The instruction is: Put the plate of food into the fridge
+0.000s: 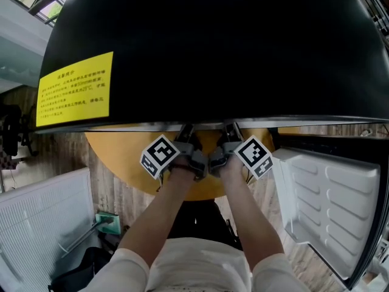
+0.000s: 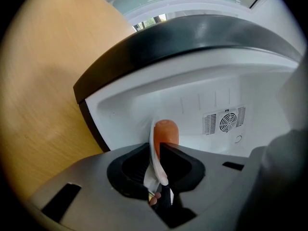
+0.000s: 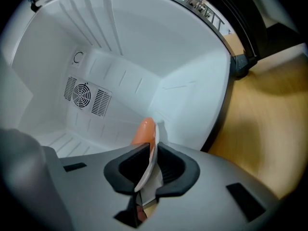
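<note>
Head view: the black compact fridge (image 1: 213, 47) is seen with its white door (image 1: 328, 193) swung open. The left gripper (image 1: 185, 142) and right gripper (image 1: 228, 140) are tucked in under its top edge, side by side.

Left gripper view: the jaws are clamped on the rim of the thin white plate (image 2: 155, 163), which is held at the fridge's mouth. An orange rounded piece of food (image 2: 166, 131) is carried on it.

Right gripper view: same deal, the rim is pinched tight. The plate probably isn't set down yet, so lowering it, letting go and shutting the door are left.

Plate (image 2: 155, 162): fridge (image 1: 213, 41) top hides it from my head view.
Food (image 2: 166, 133): I see only an orange tip.
</note>
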Action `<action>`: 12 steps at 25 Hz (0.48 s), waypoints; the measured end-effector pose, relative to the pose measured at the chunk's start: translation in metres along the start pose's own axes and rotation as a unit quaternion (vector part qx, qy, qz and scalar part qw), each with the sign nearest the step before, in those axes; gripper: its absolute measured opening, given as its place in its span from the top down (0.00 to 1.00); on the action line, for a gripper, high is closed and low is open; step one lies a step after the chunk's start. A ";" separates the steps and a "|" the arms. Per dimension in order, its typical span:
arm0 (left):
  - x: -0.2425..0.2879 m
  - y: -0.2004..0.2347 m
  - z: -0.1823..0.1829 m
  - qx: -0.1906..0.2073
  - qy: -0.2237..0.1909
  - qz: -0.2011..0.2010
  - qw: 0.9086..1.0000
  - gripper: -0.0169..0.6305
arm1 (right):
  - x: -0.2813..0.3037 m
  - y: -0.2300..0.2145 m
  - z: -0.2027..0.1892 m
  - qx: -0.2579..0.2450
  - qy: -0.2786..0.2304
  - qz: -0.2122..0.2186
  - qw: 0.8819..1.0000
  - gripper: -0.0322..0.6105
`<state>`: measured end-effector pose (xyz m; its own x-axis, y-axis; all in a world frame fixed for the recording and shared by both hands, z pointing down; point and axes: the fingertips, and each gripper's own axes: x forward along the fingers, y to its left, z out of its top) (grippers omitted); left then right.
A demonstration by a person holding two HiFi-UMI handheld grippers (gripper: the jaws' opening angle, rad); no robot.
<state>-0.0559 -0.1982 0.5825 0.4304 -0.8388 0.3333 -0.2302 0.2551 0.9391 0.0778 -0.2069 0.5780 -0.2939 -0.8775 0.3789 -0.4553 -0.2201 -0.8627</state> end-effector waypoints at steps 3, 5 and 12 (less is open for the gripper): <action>-0.001 -0.001 0.000 -0.002 0.003 -0.003 1.000 0.84 | -0.001 0.003 -0.001 -0.002 0.003 0.004 1.000 0.80; -0.002 -0.001 0.000 -0.002 0.003 -0.003 1.000 0.84 | -0.002 0.003 -0.002 -0.002 0.004 0.003 1.000 0.80; -0.003 0.000 0.000 -0.003 0.005 -0.004 1.000 0.83 | -0.010 -0.002 0.003 -0.015 -0.006 -0.007 1.000 0.77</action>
<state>-0.0570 -0.1959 0.5812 0.4404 -0.8365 0.3262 -0.2221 0.2505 0.9423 0.0843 -0.1991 0.5753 -0.2774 -0.8795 0.3866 -0.4843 -0.2195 -0.8469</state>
